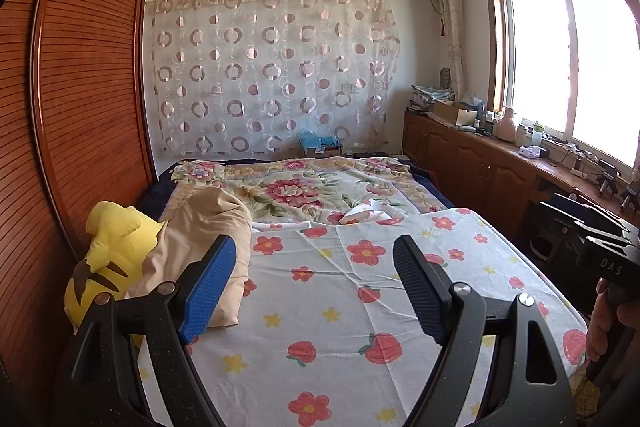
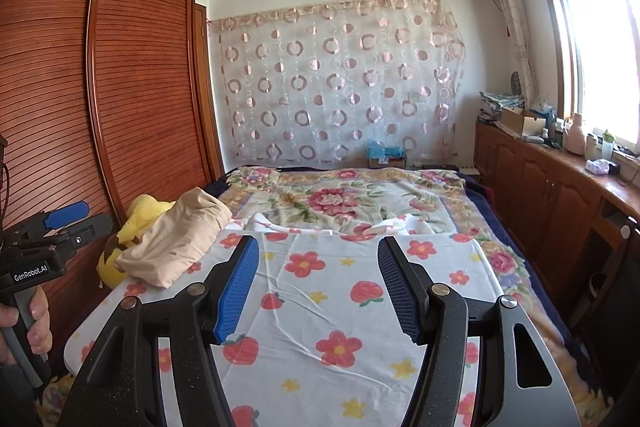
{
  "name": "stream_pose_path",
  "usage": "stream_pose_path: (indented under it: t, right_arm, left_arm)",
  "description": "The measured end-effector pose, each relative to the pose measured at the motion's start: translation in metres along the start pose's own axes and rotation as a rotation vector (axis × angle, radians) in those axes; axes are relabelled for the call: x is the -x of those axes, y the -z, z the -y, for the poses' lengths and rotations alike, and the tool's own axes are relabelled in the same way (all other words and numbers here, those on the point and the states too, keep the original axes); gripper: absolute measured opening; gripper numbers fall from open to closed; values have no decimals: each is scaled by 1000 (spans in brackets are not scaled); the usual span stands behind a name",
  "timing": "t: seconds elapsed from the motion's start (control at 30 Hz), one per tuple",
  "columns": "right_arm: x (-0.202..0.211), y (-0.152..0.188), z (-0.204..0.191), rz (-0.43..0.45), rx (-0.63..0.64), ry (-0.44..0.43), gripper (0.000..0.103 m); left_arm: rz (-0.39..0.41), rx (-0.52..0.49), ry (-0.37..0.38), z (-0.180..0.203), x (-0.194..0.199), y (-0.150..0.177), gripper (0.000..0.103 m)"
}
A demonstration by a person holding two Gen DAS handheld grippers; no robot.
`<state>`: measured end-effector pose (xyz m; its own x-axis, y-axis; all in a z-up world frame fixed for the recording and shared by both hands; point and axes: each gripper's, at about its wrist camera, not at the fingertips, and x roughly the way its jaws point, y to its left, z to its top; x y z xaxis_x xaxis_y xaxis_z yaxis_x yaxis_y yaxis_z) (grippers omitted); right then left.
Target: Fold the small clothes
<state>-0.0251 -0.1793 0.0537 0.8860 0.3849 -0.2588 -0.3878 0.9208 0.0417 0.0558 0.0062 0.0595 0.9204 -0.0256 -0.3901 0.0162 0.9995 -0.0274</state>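
Note:
A small white and pink garment [image 1: 366,215] lies crumpled on the bed where the strawberry sheet [image 1: 344,311] meets the rose blanket [image 1: 296,187]; in the right wrist view it shows as a low white fold [image 2: 394,221]. My left gripper [image 1: 316,287] is open and empty, held above the sheet well short of the garment. My right gripper [image 2: 318,285] is open and empty, also above the sheet [image 2: 320,307]. Each gripper shows at the edge of the other's view, the right one [image 1: 600,259] and the left one [image 2: 52,235].
A beige pillow [image 1: 200,251] and a yellow plush toy [image 1: 108,259] lie at the bed's left edge beside a wooden slatted wardrobe [image 1: 80,87]. A wooden cabinet [image 1: 480,163] with clutter runs along the window on the right. A patterned curtain [image 1: 272,75] hangs behind the bed.

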Motion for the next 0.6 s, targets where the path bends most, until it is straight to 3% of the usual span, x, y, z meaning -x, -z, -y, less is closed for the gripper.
stream_pose_path:
  t: [0.6]
  right_arm:
    - [0,2,6,-1,3,-5,64]
  left_arm:
    - [1,-2,1,-1,-1,2,82]
